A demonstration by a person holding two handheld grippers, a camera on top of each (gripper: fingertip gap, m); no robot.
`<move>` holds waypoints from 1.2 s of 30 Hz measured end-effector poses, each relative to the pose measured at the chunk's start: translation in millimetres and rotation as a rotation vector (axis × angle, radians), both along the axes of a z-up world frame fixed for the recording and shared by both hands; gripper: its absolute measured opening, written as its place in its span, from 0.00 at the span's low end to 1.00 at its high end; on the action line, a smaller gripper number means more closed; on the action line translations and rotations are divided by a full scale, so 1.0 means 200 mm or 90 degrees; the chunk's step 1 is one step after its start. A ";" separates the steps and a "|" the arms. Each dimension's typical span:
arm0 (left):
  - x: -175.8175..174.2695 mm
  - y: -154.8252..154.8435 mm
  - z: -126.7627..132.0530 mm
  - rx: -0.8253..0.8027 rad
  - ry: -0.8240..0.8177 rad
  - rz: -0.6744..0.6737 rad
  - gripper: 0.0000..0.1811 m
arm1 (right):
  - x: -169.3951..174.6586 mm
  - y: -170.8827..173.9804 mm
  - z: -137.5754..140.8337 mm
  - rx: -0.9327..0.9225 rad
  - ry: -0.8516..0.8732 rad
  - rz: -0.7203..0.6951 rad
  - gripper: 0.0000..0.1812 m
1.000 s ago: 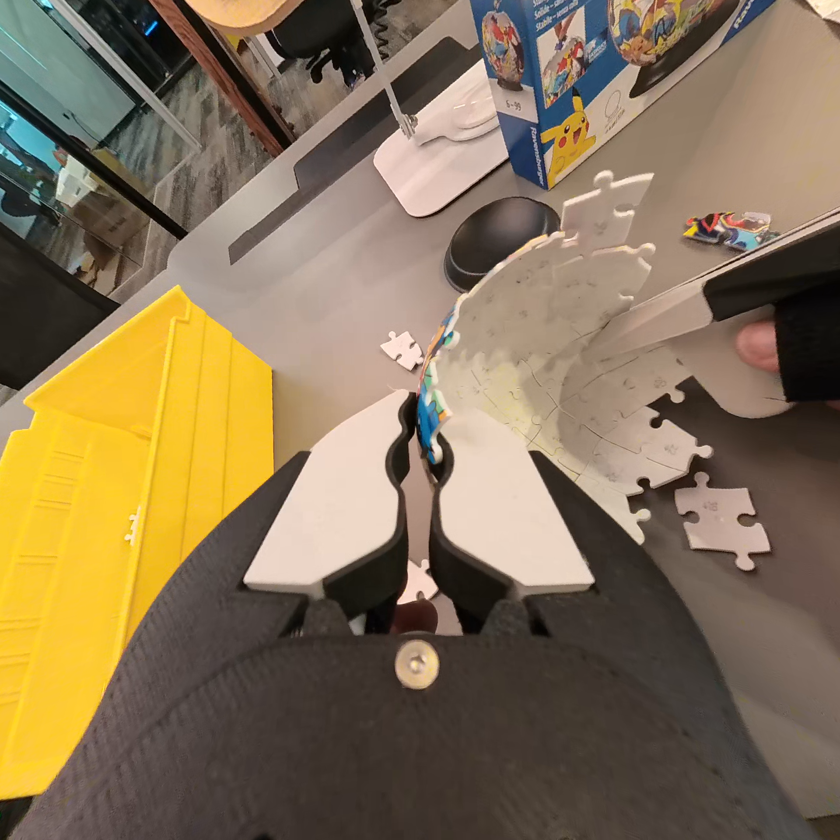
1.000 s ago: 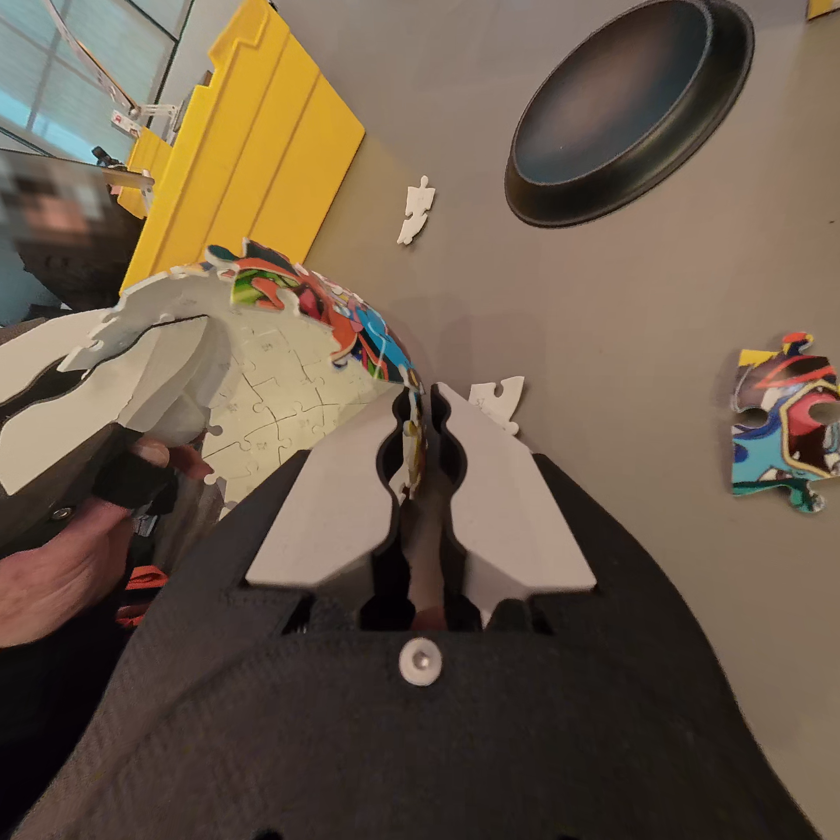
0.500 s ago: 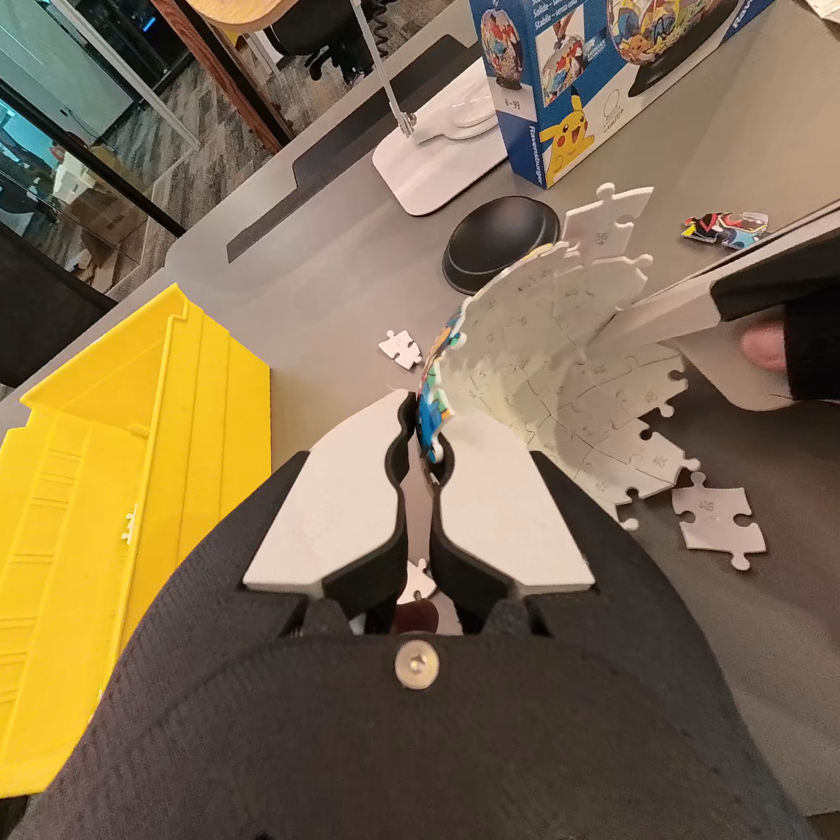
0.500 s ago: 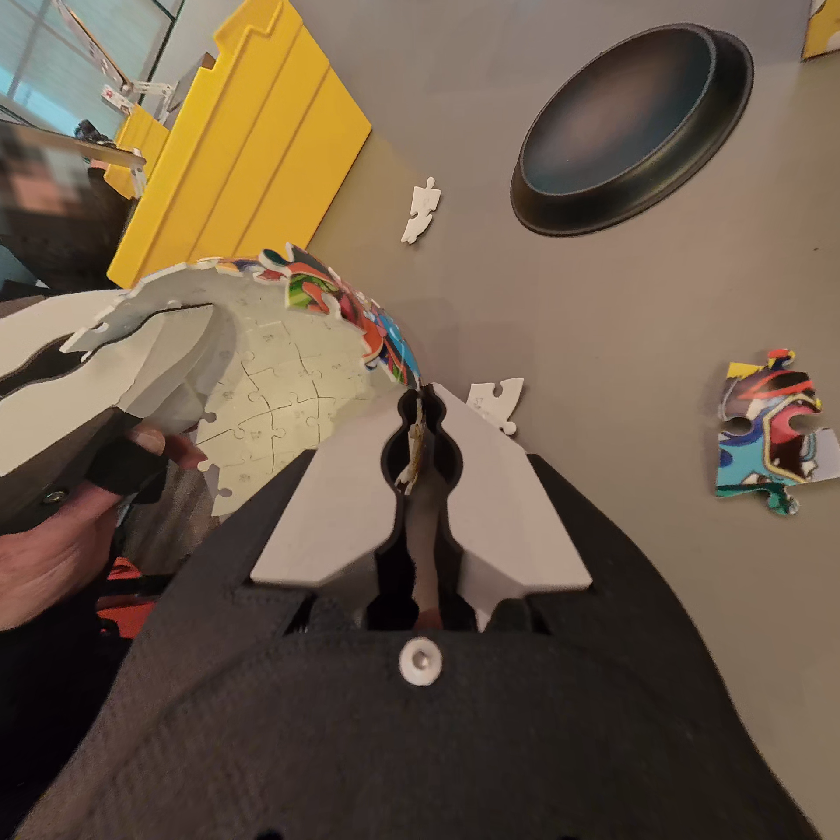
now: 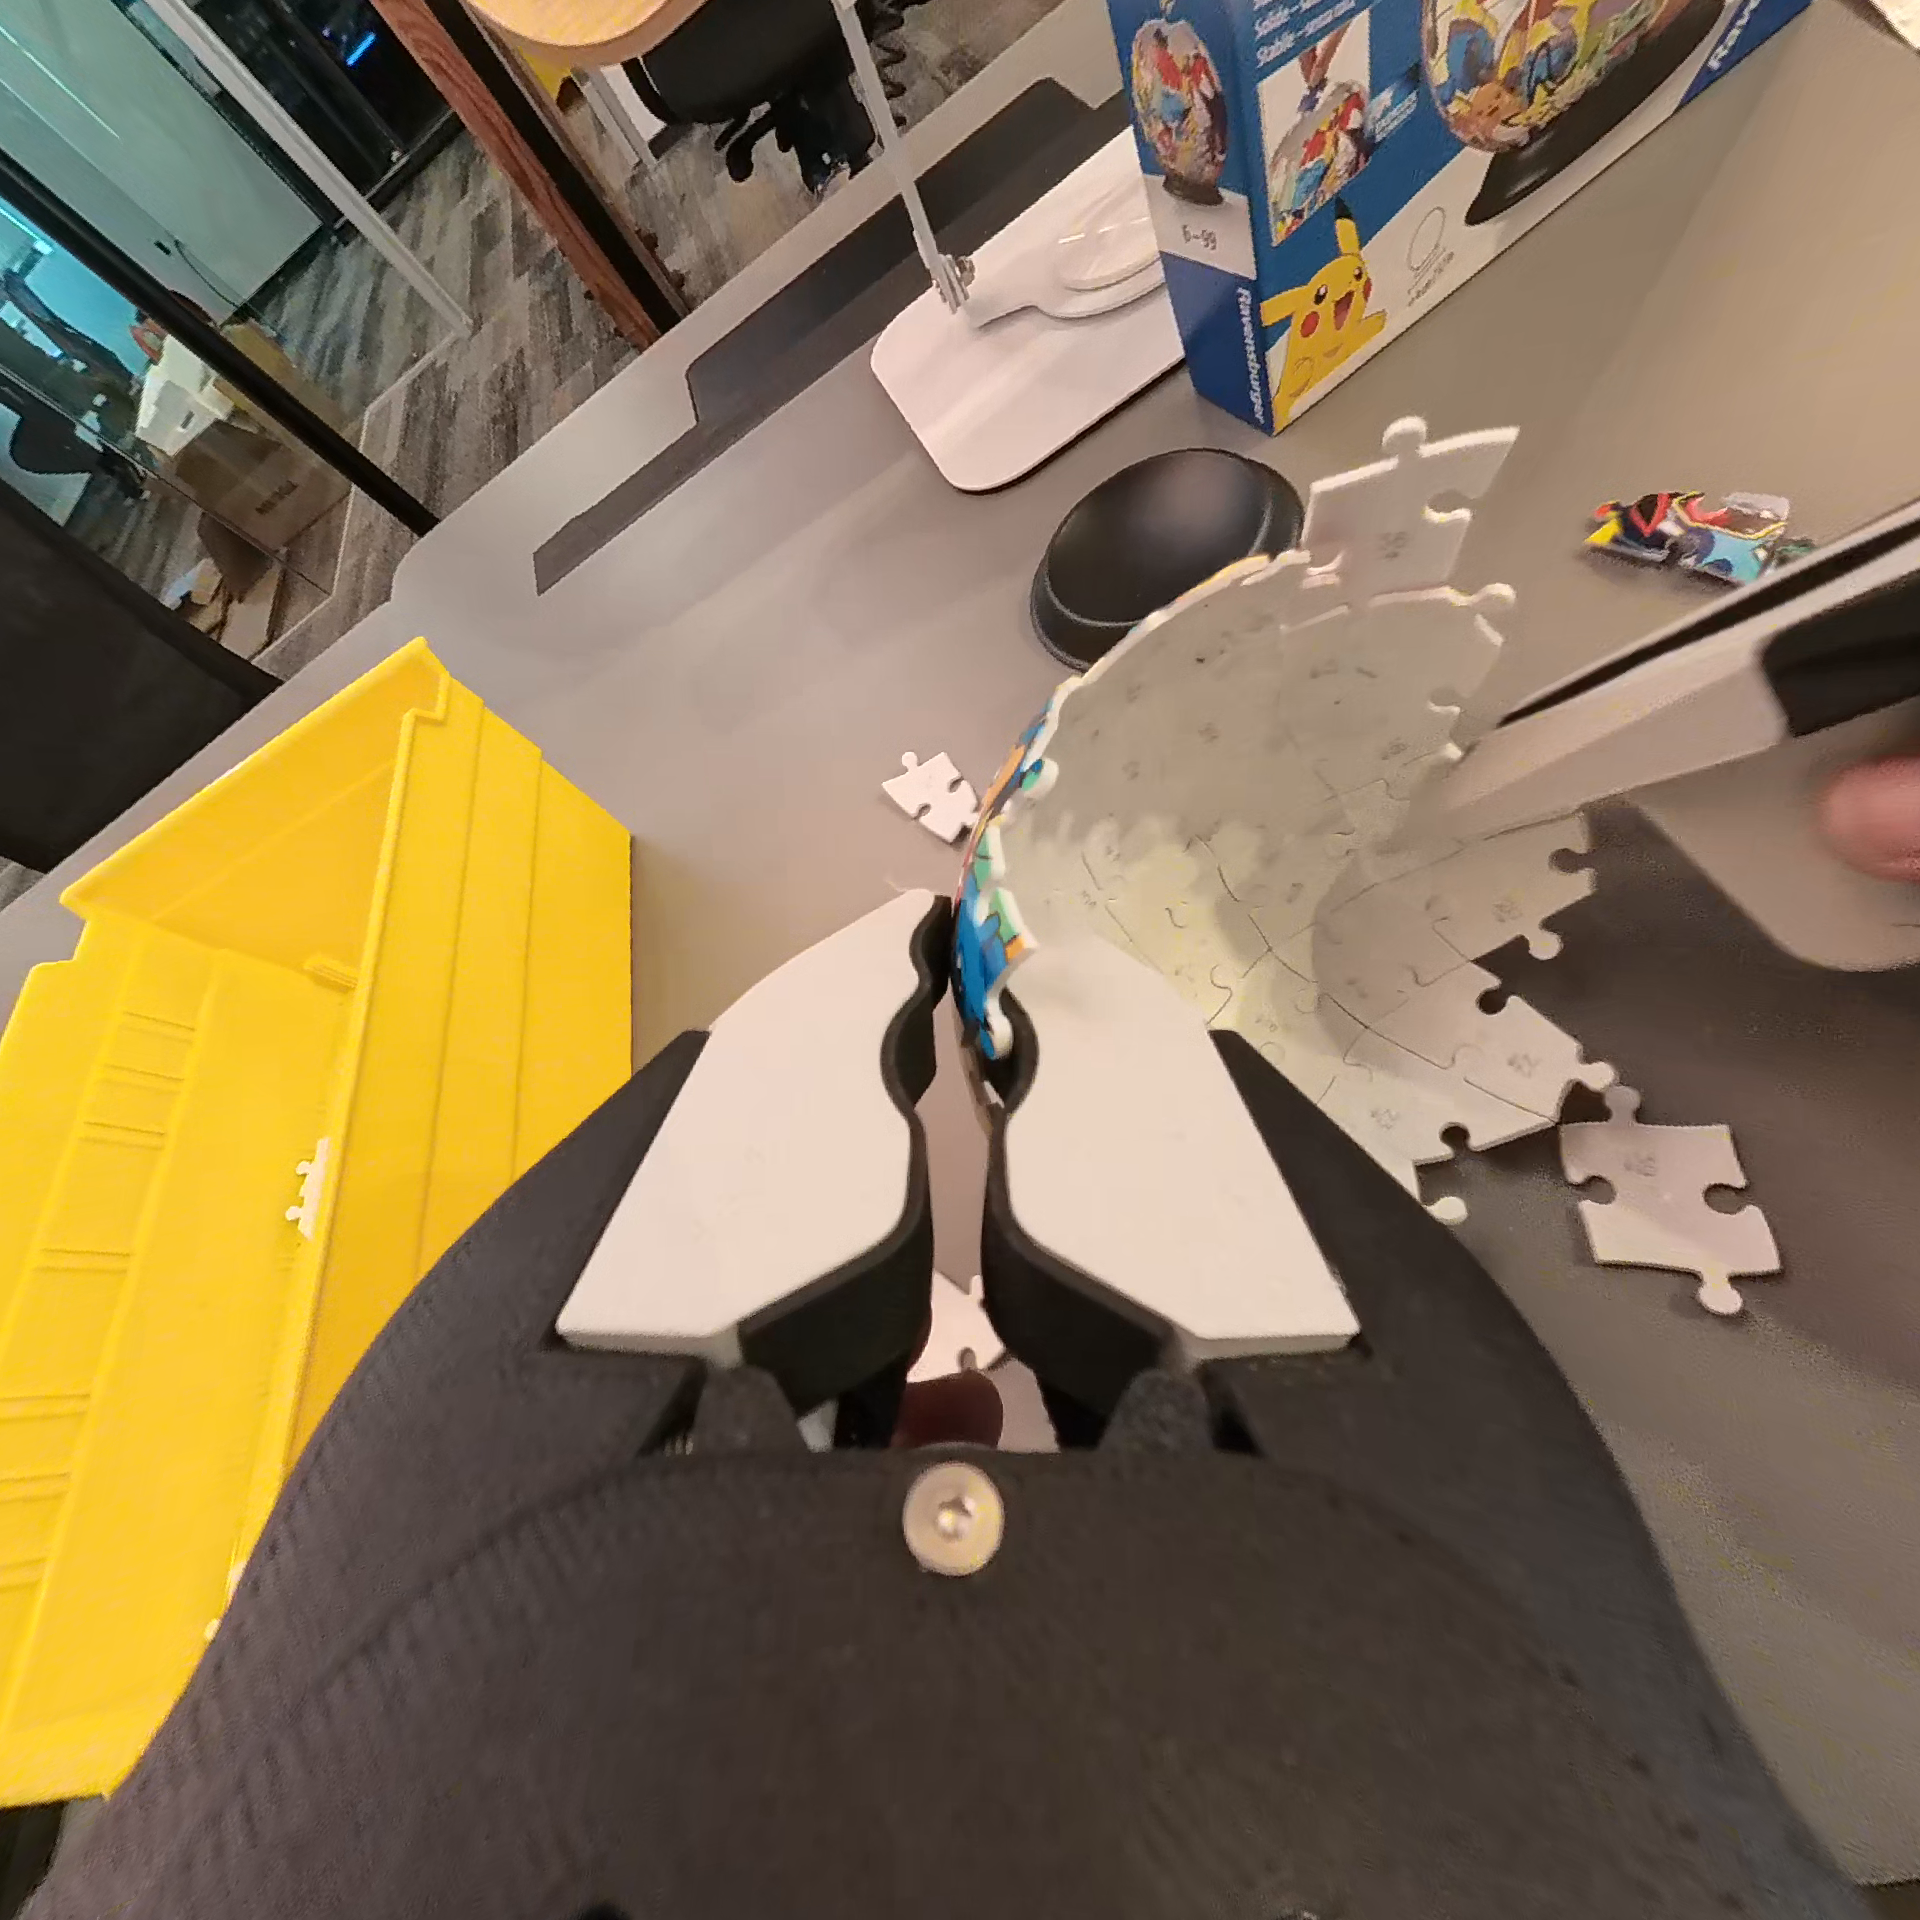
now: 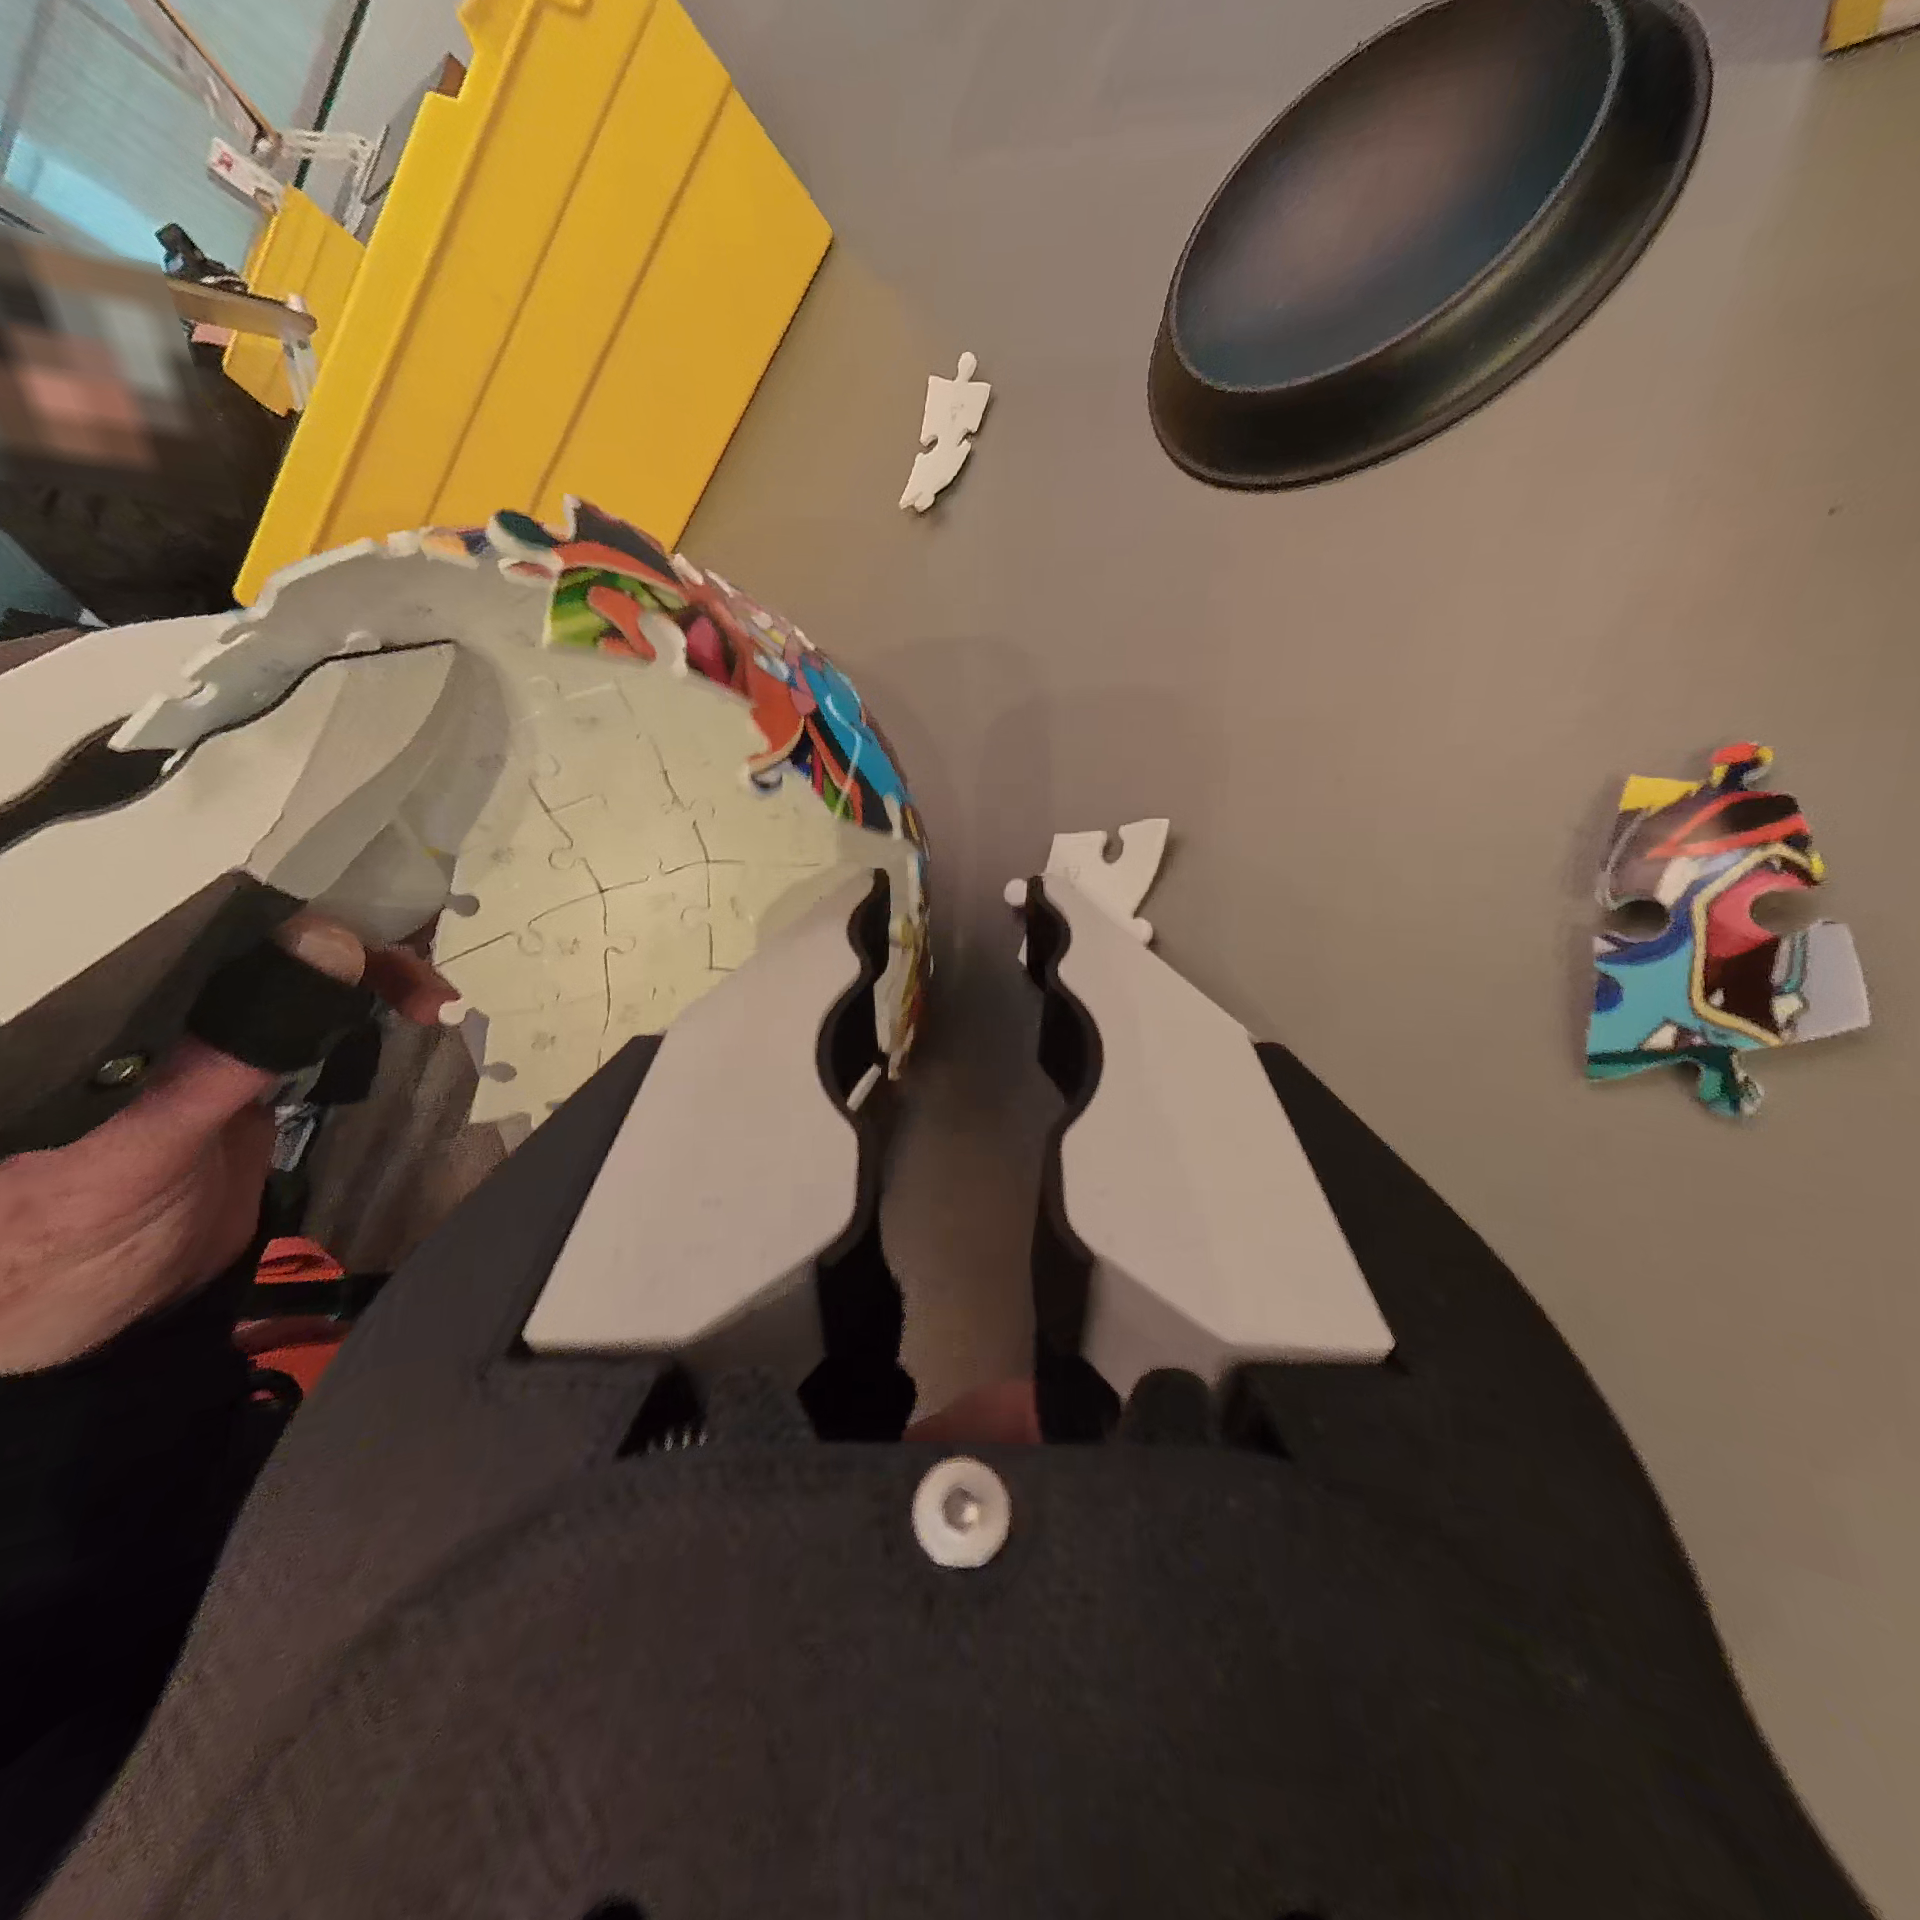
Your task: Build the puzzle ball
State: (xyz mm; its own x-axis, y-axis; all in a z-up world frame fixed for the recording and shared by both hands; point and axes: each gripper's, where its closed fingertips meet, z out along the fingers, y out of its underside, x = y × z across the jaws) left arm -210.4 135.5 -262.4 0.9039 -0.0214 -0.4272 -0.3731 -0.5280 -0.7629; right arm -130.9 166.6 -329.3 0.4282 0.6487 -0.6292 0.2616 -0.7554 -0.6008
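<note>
Above grey surface (image 6: 1351, 644): half-built curved shell of interlocked plastic puzzle pieces, colour print outside, white inside (image 5: 1247, 831). Left gripper (image 5: 982, 997) jaws pinching shell rim. Right gripper (image 6: 951, 914) jaws spread, one finger against shell. Judged light, thin, seams pop easily; hold rim across joints, gentle squeeze.

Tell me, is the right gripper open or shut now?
Open. In the right wrist view the right gripper shows a clear gap between its fingertips; the puzzle ball shell touches only one finger.

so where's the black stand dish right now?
The black stand dish sits on the grey table, top right in the right wrist view, beyond the open right gripper. In the left wrist view it lies behind the half-built puzzle ball.
</note>
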 end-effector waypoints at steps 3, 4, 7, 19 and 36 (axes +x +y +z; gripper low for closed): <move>-0.01 0.00 0.00 0.001 -0.003 0.002 0.02 | 0.03 -0.03 0.01 -0.008 0.003 0.018 0.13; -0.01 0.00 0.00 0.001 -0.004 0.002 0.02 | 0.04 -0.04 0.01 -0.004 0.000 0.023 0.13; -0.02 0.00 -0.01 0.002 -0.004 0.004 0.02 | 0.05 -0.05 0.03 0.011 -0.002 0.034 0.13; -0.01 0.00 0.01 0.008 -0.010 0.004 0.02 | -0.03 -0.05 -0.01 0.023 -0.014 0.046 0.01; 0.00 0.00 0.00 0.006 -0.017 0.004 0.02 | -0.04 -0.03 -0.01 0.043 -0.026 0.041 0.02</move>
